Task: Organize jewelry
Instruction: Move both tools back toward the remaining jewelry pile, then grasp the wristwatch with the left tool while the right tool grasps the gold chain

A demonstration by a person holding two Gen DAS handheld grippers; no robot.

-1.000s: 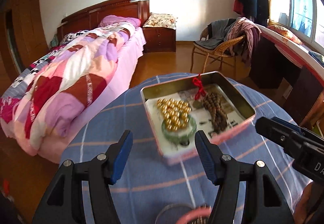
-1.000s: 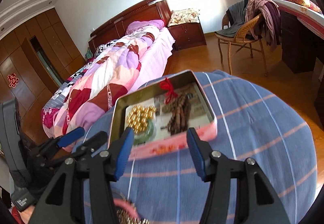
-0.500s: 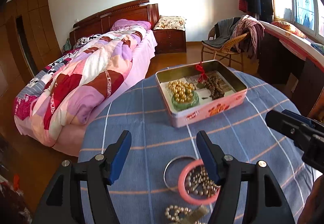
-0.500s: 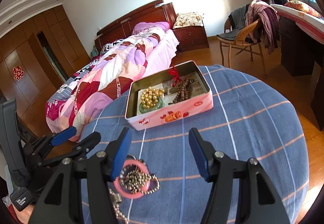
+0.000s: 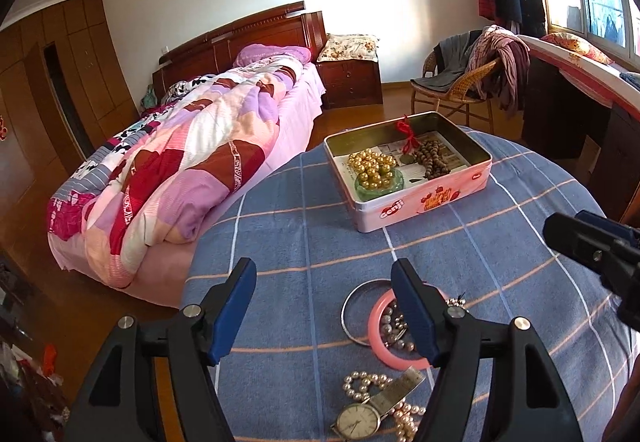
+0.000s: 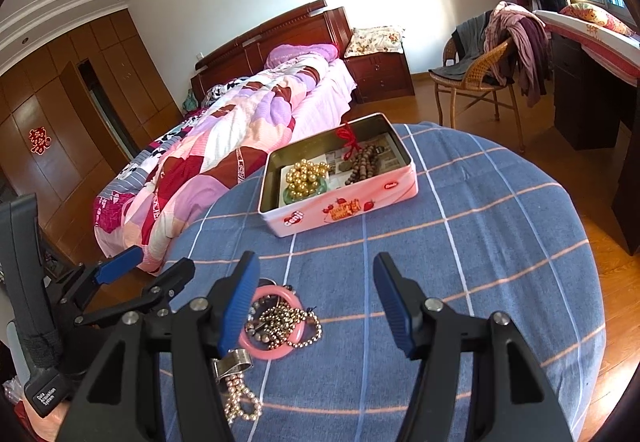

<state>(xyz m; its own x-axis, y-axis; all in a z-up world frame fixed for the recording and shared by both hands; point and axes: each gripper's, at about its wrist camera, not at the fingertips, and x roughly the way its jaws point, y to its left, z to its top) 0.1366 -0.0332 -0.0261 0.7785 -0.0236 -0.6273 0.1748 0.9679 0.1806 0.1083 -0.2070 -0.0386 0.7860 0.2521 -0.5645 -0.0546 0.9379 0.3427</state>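
Observation:
An open pink tin (image 5: pixel 420 198) stands on the blue checked table (image 5: pixel 312 238). It holds a gold bead bracelet (image 5: pixel 370 166) on a green bangle (image 5: pixel 376 191) and a brown bead string (image 5: pixel 432 158) with a red tassel. Nearer lie a pink bangle (image 5: pixel 378 338), a silver bangle (image 5: pixel 351 306), pearls (image 5: pixel 360 386) and a watch (image 5: pixel 358 420). My left gripper (image 5: pixel 323 270) hovers over the cloth left of this pile, jaws opening, nothing between them. My right gripper (image 6: pixel 317 262) hangs right of the pink bangle (image 6: pixel 272 353), also opening and empty.
A bed (image 5: pixel 192 170) with a patchwork quilt lies beyond the table's left edge. A wicker chair (image 5: pixel 460 90) draped with clothes and a dark desk (image 5: pixel 568 114) stand at the back right. Bare cloth (image 6: pixel 480 242) lies right of the tin.
Both grippers have drawn back from the tin, which now looks smaller and farther. The loose pile of bangles, pearls and watch has come into view below. Both jaws stand slightly wider.

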